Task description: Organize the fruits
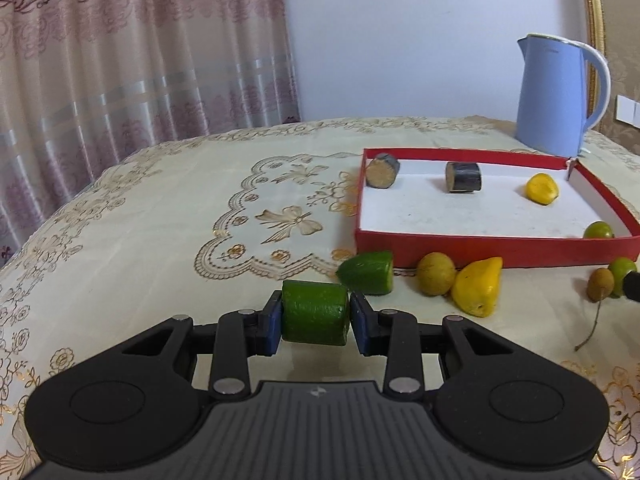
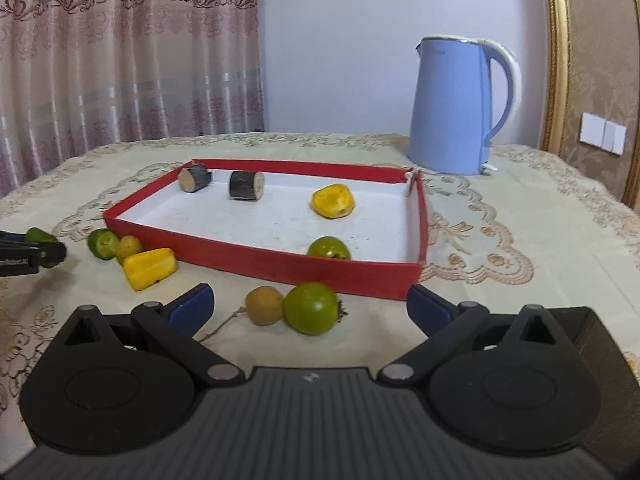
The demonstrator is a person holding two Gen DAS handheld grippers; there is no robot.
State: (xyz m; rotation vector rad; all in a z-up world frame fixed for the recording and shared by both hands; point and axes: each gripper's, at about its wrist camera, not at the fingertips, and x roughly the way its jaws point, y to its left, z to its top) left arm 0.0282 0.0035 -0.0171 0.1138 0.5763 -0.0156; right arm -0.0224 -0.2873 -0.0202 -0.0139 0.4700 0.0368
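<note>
My left gripper (image 1: 316, 316) is shut on a green cucumber chunk (image 1: 315, 312), low over the tablecloth. Beyond it lie a green cucumber end (image 1: 366, 272), a brown round fruit (image 1: 436, 279) and a yellow pepper piece (image 1: 479, 286), all before the red tray (image 1: 480, 246). The tray (image 2: 280, 266) holds two dark cut pieces (image 2: 195, 178) (image 2: 246, 185), a yellow piece (image 2: 333, 201) and a green fruit (image 2: 329, 248). My right gripper (image 2: 310, 306) is open, its fingers either side of a brown longan (image 2: 264, 305) and a green persimmon (image 2: 311, 308) on the cloth.
A blue kettle (image 2: 460, 108) stands behind the tray at the back right. The table (image 1: 140, 220) has an embroidered cream cloth. A curtain hangs at the left, and a gold-framed panel at the right. My left gripper shows in the right wrist view (image 2: 32, 254) at the far left.
</note>
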